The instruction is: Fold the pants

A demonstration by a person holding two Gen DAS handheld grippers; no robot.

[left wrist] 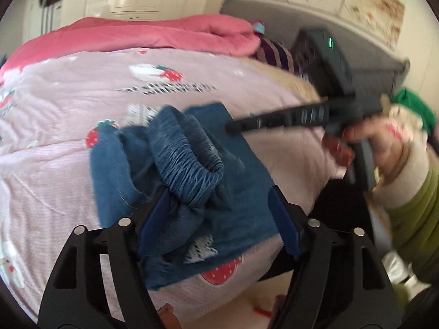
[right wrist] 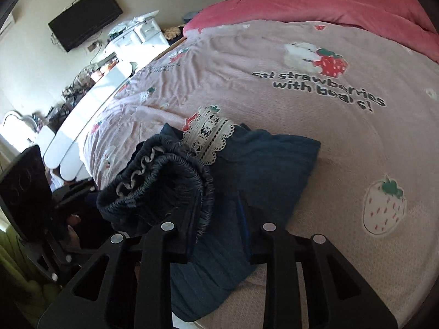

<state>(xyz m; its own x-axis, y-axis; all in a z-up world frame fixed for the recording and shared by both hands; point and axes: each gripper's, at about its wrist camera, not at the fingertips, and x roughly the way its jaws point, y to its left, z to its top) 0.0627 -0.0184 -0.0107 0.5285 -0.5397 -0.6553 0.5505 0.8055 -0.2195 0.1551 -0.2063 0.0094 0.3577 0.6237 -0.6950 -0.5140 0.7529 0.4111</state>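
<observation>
Dark blue pants (left wrist: 247,164) lie bunched on the pink strawberry bedspread (left wrist: 82,96), near its front edge. Their gathered elastic waistband (left wrist: 189,159) stands up in a loop. My left gripper (left wrist: 219,194) has its jaws wide around the bunched cloth, and the pads do not pinch it. A hand (left wrist: 384,142) brings my right gripper (left wrist: 231,126) in from the right, its tip at the pants' far edge. In the right wrist view the pants (right wrist: 274,159) show a white lace trim (right wrist: 211,134). There my right gripper (right wrist: 216,219) is shut on the cloth beside the waistband (right wrist: 164,175).
A red quilt (left wrist: 137,33) is heaped along the bed's far side. A green sleeve (left wrist: 411,192) fills the right of the left wrist view. Beyond the bed's left edge stand a white dresser (right wrist: 142,35) and a wall television (right wrist: 85,19). The bedspread (right wrist: 301,54) stretches behind the pants.
</observation>
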